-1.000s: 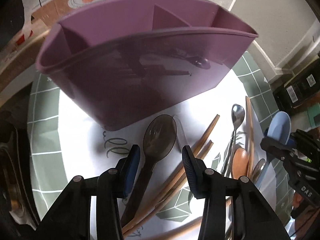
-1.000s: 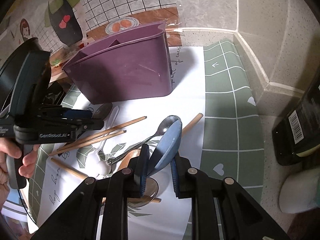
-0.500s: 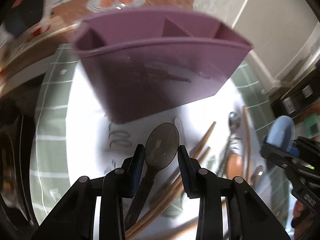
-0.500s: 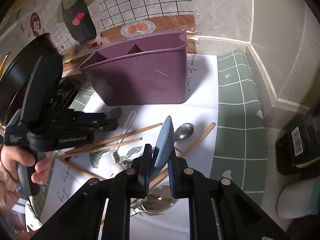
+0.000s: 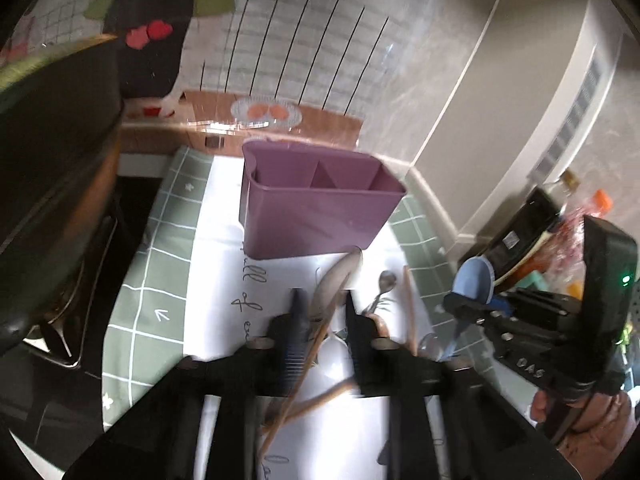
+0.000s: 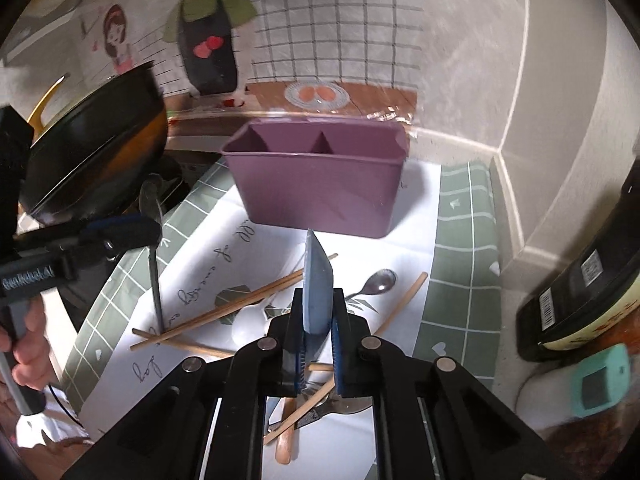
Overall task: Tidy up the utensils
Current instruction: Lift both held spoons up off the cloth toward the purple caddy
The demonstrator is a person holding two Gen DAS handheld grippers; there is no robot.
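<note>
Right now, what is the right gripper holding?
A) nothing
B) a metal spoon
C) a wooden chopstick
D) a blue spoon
D: in the right wrist view the right gripper is shut on the blue spoon, its bowl standing up between the fingers, in front of the purple organizer.

A home kitchen is showing here. A black wok is sitting at the left edge of the counter, which is wearing a green tiled mat. Spoons, chopsticks and a purple cutlery caddy are lying and standing on it. A cartoon cooking sticker is covering the wall behind, and bottles are crowding the right edge.
</note>
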